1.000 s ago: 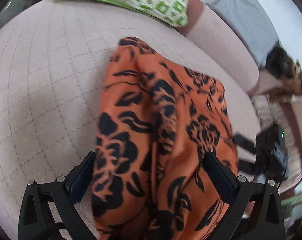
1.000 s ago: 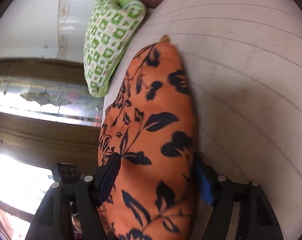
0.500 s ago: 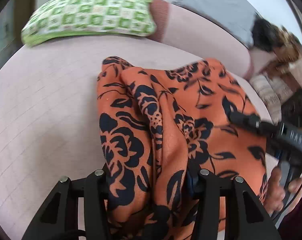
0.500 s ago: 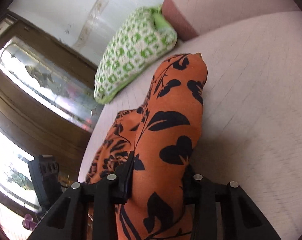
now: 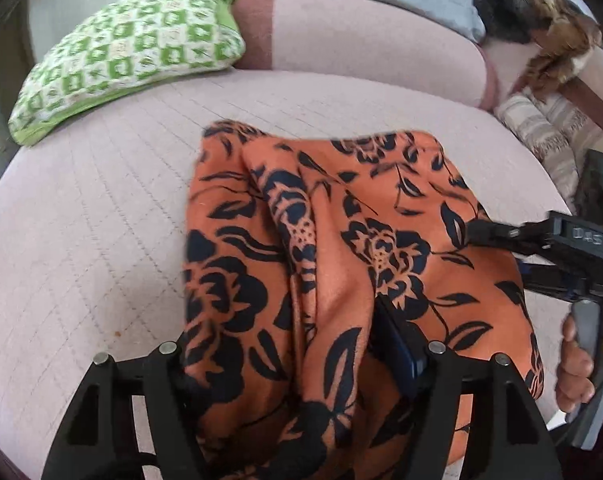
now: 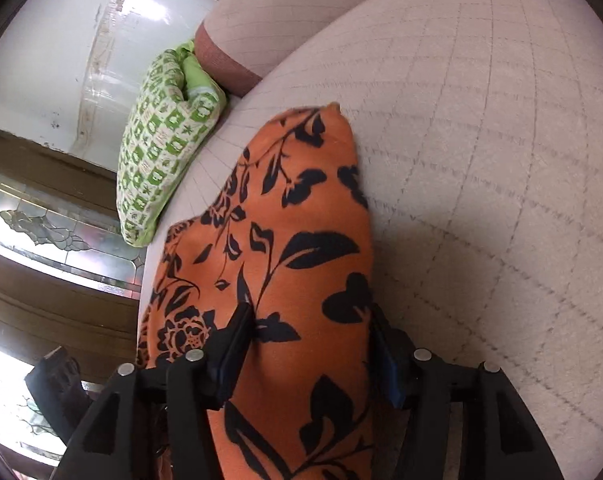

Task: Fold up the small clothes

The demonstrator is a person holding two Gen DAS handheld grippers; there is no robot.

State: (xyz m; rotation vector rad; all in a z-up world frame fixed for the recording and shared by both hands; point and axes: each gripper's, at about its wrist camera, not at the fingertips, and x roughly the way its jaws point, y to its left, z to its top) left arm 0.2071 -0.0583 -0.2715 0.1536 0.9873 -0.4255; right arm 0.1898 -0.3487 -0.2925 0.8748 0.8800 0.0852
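On pink couch, rumpled orange floral garment

Pink quilted sofa seat: orange floral garment, green-checked pillow.

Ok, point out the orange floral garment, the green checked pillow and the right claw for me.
orange floral garment (image 5: 341,240), left wrist view, upper middle of the cloth.
green checked pillow (image 5: 129,48), left wrist view, its top face.
right claw (image 6: 311,354), right wrist view, between its fingertips.
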